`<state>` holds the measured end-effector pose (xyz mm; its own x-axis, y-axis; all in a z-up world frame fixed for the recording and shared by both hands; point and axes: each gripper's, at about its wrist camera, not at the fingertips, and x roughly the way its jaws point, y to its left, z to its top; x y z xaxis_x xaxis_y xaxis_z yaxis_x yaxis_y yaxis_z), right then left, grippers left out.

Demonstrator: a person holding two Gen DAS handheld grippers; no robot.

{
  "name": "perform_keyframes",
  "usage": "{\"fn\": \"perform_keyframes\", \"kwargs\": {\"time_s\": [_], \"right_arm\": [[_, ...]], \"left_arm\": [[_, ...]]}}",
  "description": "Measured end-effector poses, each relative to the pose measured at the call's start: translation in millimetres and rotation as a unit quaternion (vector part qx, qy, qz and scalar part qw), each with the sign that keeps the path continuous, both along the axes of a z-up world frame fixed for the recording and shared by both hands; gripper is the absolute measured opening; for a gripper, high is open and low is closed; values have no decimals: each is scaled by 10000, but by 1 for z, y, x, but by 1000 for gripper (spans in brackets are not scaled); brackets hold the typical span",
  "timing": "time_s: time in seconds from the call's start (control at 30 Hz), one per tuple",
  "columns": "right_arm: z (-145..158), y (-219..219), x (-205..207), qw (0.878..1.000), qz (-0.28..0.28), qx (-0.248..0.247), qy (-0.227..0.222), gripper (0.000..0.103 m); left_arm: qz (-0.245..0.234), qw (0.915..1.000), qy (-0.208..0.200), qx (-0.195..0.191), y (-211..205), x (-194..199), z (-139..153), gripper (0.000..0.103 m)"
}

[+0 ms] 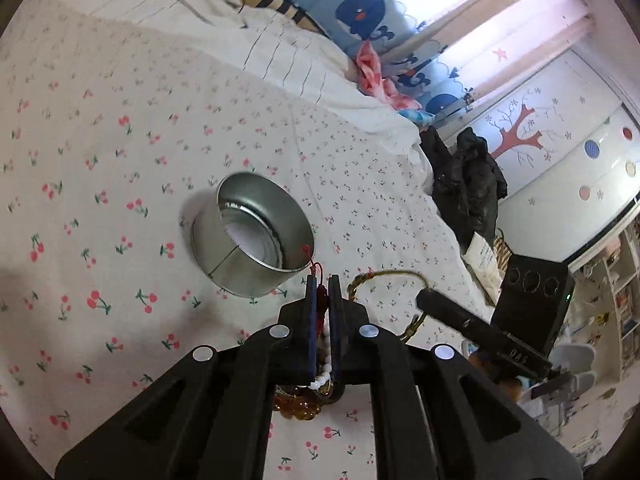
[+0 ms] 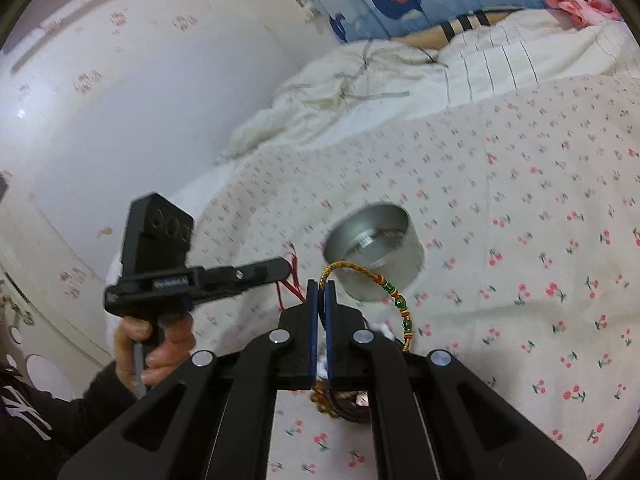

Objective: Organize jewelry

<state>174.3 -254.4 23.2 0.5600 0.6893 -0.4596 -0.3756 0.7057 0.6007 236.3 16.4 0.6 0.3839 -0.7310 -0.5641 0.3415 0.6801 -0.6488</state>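
Note:
My left gripper (image 1: 323, 280) is shut on a red-corded bracelet (image 1: 319, 294) whose white beads (image 1: 325, 372) hang between the fingers, lifted off the bed just in front of a round silver tin (image 1: 252, 236). In the right wrist view that gripper (image 2: 286, 267) trails the red cord (image 2: 294, 280) left of the tin (image 2: 374, 252). My right gripper (image 2: 321, 285) is shut on a gold braided bracelet (image 2: 394, 294) with green beads, arching toward the tin's near wall. From the left wrist view the right gripper (image 1: 422, 300) holds the gold cord (image 1: 384, 276). The tin stands open and upright.
A small heap of amber beads and dark cords (image 1: 298, 406) lies on the cherry-print bedsheet (image 1: 120, 160) under the grippers, also seen as a heap (image 2: 344, 400). A rumpled white duvet (image 2: 360, 80) lies behind. A hand (image 2: 152, 344) grips the left tool. Dark clothes (image 1: 468, 184) hang past the bed edge.

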Motion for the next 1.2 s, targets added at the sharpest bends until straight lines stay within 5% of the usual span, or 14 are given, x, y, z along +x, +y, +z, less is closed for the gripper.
{"fn": "perform_keyframes", "kwargs": {"time_s": [0.47,0.6,0.73,0.77,0.87,1.2], "right_arm": [[39,-8,31,9956,-179,806,-449,4],[39,-2,48,9960,-140,775,-415,4],[28,6,66,9974,-94,670,-248,4],[25,9,70,9979,-87,618,-201,4],[16,19,83,9990,-35,430,-87,4],[-33,66,115,9967,190,-636,467,4]], "left_arm": [[-5,9984,-478,310,-13,30,43,5],[23,9990,-307,338,-27,55,30,5],[87,9957,33,922,-43,77,-4,6],[111,9938,116,1101,-45,81,-10,13],[279,9907,210,1315,-38,83,-13,54],[1042,9832,-232,1481,26,51,35,70]]}}
